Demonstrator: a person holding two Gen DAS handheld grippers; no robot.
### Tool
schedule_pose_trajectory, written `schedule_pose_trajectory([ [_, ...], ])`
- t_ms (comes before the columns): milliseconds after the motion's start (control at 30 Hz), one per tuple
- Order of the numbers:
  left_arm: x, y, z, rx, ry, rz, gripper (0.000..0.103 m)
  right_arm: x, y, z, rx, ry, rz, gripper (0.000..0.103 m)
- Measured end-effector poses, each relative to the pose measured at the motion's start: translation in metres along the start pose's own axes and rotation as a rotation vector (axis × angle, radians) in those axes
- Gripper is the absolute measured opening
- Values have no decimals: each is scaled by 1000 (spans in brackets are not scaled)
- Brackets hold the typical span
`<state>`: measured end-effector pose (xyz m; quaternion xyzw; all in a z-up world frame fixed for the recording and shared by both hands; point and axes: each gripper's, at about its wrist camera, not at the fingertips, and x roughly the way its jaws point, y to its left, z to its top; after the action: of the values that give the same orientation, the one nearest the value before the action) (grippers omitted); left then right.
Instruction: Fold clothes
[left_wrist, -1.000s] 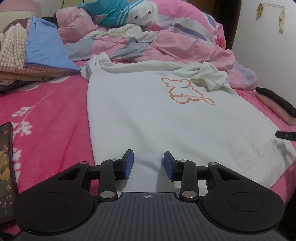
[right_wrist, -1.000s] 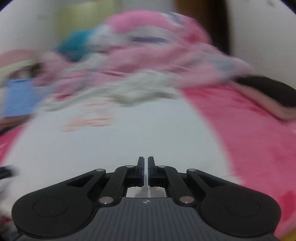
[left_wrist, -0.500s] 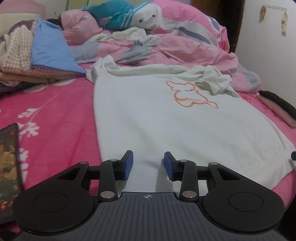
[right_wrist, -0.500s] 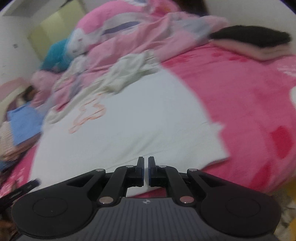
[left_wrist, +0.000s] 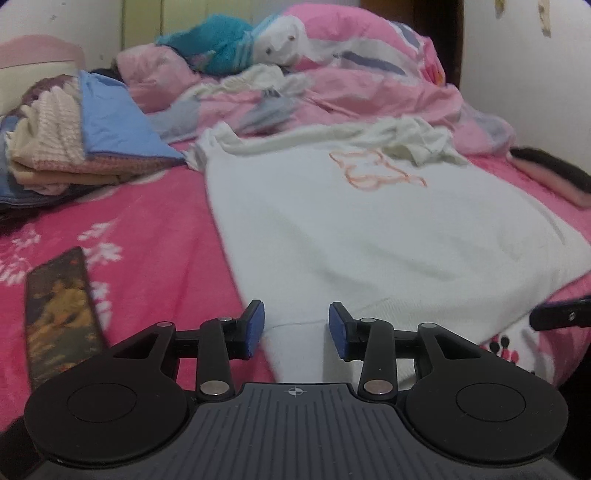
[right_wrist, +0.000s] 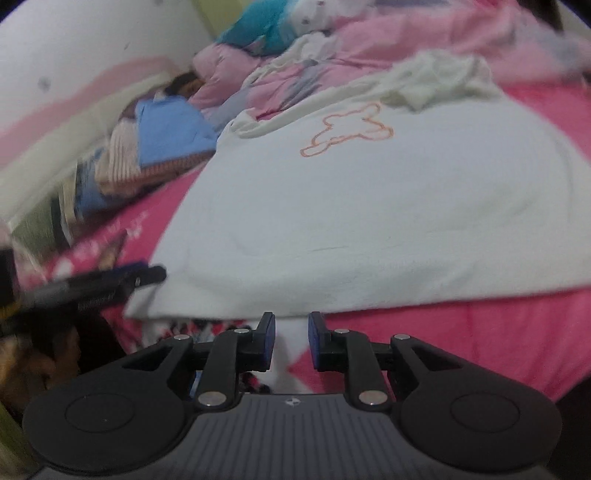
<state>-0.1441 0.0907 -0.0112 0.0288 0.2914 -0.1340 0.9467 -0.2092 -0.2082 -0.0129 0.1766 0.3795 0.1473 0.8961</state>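
Pink floral bedsheet (left_wrist: 155, 236), rumpled pink duvet (left_wrist: 369, 85), dark picture card (left_wrist: 59, 317)

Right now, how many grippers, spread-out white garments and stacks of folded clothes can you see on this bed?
Grippers: 2, the left gripper and the right gripper
Spread-out white garment: 1
Stack of folded clothes: 1
Total: 4

bed (left_wrist: 140, 236) wearing a pink flowered sheet | crumpled pink quilt (left_wrist: 369, 92) lying heaped at the far end | white wall (left_wrist: 524, 74) standing to the right | dark door frame (left_wrist: 447, 40) showing behind the quilt | light falling soft and even
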Motion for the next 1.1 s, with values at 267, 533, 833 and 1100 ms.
schedule_pose_trajectory([
  [267,-13,-8,16,27,-30,-44,41,3,-29,-1,216,-17,91,20],
  [533,-8,-59,-8,203,47,-150,43,9,-51,-3,381,-18,169,20],
  [833,-13,-83,-33,380,-15,-111,43,13,-48,-3,420,-36,185,17],
  [1100,-11,-99,-42,504,-74,-114,42,16,-51,-5,456,-49,236,4],
])
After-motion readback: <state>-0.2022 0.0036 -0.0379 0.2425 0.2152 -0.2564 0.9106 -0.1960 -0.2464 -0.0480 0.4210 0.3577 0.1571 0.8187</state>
